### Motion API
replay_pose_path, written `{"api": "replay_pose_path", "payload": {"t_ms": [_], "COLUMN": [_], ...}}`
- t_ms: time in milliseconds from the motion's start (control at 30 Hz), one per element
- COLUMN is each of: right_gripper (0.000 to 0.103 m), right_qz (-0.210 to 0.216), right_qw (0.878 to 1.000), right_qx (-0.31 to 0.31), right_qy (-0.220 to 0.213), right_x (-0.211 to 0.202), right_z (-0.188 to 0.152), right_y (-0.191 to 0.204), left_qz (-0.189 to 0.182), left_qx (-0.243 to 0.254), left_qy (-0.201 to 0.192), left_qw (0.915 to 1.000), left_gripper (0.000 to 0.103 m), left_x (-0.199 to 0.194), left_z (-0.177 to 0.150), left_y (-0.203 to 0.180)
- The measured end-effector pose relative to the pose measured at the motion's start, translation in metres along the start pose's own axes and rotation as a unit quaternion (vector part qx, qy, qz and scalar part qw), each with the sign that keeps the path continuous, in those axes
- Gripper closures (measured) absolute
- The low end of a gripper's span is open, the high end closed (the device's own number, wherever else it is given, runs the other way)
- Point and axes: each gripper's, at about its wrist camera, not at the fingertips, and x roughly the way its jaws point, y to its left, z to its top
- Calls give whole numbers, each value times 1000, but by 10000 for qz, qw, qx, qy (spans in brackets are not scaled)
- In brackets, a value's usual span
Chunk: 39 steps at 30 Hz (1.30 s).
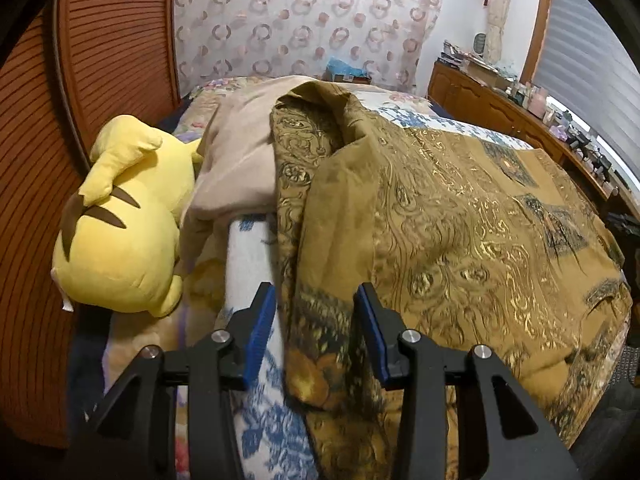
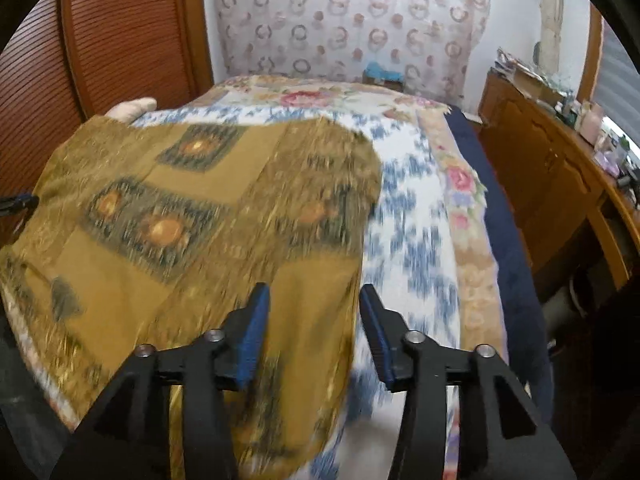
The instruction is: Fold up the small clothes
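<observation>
1. The left gripper [image 1: 316, 300] is being held tilted downward at the lower centre of its view, jaws spread, pinching nothing.
2. The right gripper [image 2: 314, 300] is being held likewise, jaws apart over the cloth's blurred edge.
3. The mustard-gold patterned garment of thin glossy fabric [image 1: 460, 216] is being spread across the blue-and-white floral bedspread [image 2: 416, 240], its long axis running toward the upper left, beside a yellow plush toy [image 1: 124, 224].
</observation>
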Motion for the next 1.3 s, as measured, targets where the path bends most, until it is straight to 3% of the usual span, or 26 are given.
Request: {"api": "replay_pose_path", "payload": {"t_ms": [67, 233, 467, 867, 1000, 1100, 1300], "right_gripper": [46, 46, 46, 45, 45, 40, 42], "right_qz": [-36, 55, 209, 258, 169, -77, 304], "right_qw": [10000, 9997, 9984, 9993, 9993, 9987, 9983], "right_qx": [5, 208, 355, 241, 270, 430, 461], "right_qy": [-4, 121, 386, 140, 199, 262, 167], "right_x": [13, 64, 112, 115, 115, 122, 125], "right_z": [17, 58, 86, 84, 88, 93, 93], "right_y": [-9, -34, -48, -36, -38, -46, -43], "left_qz": [27, 53, 99, 113, 91, 92, 96], "left_qx": [56, 140, 137, 129, 123, 125, 146], "left_qy": [19, 145, 133, 93, 77, 76, 73], "left_qw": [10000, 9998, 9998, 9998, 9999, 9999, 9998], "left_gripper": [62, 62, 62, 62, 62, 62, 63], "left_x": [4, 16, 21, 21, 21, 21, 21], "left_z": [5, 15, 15, 15, 15, 15, 15], "left_y": [-1, -3, -3, -2, 0, 0, 0]}}
